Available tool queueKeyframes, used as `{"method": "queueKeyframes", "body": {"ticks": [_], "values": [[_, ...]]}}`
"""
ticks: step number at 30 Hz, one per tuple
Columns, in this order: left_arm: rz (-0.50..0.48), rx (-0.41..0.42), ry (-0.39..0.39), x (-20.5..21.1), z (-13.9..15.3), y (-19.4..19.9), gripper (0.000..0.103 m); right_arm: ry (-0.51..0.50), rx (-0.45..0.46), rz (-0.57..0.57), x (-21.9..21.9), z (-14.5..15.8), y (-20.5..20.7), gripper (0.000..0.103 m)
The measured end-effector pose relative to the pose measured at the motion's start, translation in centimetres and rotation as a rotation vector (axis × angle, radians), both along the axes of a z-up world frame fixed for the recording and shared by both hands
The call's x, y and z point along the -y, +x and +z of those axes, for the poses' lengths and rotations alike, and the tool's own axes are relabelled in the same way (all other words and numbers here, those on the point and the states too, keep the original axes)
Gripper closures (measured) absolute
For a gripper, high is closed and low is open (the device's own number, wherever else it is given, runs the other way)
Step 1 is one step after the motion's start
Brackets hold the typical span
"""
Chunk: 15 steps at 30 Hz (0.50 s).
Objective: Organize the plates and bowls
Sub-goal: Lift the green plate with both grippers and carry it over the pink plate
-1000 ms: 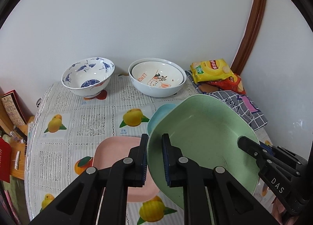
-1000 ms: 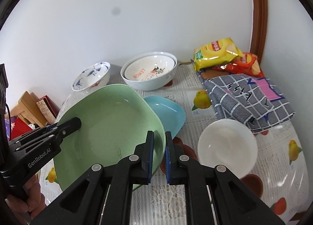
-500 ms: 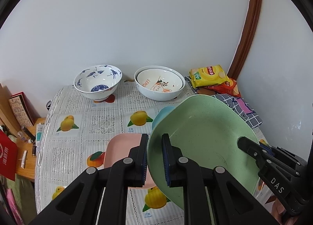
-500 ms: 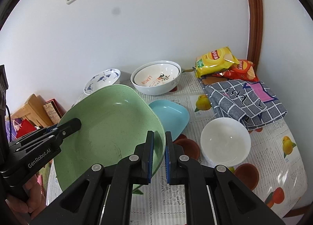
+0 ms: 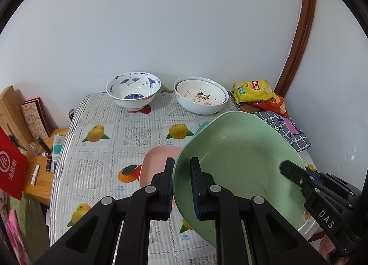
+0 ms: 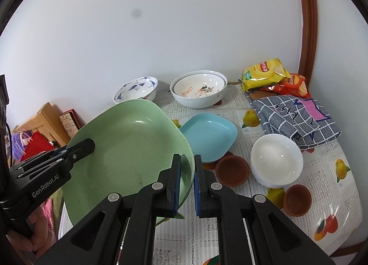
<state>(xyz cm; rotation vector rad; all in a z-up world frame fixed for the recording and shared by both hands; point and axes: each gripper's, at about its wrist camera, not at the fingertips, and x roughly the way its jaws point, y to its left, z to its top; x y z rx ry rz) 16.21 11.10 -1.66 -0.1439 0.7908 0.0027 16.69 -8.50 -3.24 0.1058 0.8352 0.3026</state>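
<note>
Since the earlier frames, both grippers and the green plate (image 5: 239, 163) have been raised well above the table (image 5: 138, 136), so that more of the tablecloth and the wall is taken in by both views.

The green plate is carried in the air, tilted. Its near-left rim is clamped between the fingers of the left gripper (image 5: 181, 182), and its opposite rim is clamped by the right gripper (image 6: 187, 181).

Progress is judged as early. One nesting is seen completed: the lemon-print bowl (image 6: 199, 86) sits inside a larger white bowl at the back. Left loose on the table are the blue-and-white bowl (image 5: 133, 91), the pink plate (image 5: 154, 161), the blue plate (image 6: 210, 136), the white bowl (image 6: 276, 159) and two brown saucers (image 6: 232, 170). A resting place for the green plate has not yet been reached.

Much of the pink plate and nearly all of the blue plate are hidden behind the green plate in the left wrist view. What lies directly beneath the green plate cannot be determined.
</note>
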Motion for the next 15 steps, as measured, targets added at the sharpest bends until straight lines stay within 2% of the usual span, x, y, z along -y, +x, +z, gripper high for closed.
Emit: {"method": "queueKeyframes", "body": {"ticks": [8,15], "values": [[0.033,-0.038,0.02,-1.2,-1.6,-0.5,0.089,0.005,-0.034,0.031,-1.4,-1.7,0.0,0.093],[0.084,-0.108,0.02,-3.4,-4.7,-0.3,0.089,-0.001,-0.099,0.093,-3.9,-4.8,0.9,0.093]]}}
